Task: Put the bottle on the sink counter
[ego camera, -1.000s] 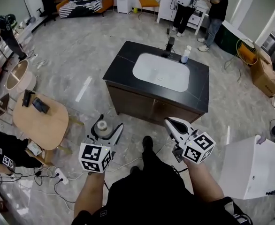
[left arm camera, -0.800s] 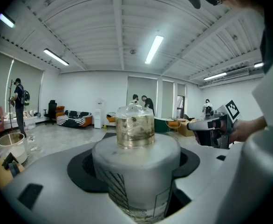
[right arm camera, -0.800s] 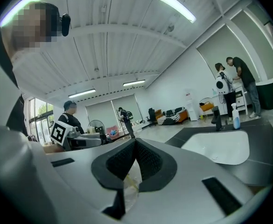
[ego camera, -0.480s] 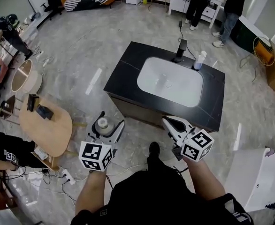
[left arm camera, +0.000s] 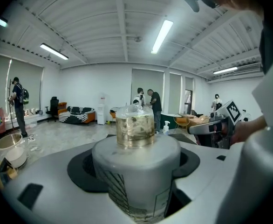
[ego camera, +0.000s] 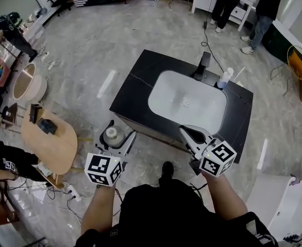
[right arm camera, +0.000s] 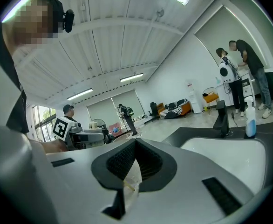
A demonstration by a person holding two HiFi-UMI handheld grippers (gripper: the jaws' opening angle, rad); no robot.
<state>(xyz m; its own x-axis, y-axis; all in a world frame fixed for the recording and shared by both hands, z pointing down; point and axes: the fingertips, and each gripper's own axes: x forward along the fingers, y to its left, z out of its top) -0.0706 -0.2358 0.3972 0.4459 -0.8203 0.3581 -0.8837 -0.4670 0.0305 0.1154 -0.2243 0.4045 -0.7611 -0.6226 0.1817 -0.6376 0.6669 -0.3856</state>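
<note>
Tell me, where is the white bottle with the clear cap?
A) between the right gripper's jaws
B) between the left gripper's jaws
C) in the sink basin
B: the white bottle stands clamped between the jaws of the left gripper, not yet over the sink counter.

Bottle [left arm camera: 135, 167] base cut off at lower edge; label print [left arm camera: 123, 190] blurred, perhaps text.

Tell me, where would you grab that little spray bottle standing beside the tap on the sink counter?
Take the spray bottle by its plain body, below the trigger head, jaws level. It stands upright behind the basin with the tap close beside it, so coming from the front, over the basin, looks clearest. The right gripper is shut and would need to open first.
</note>
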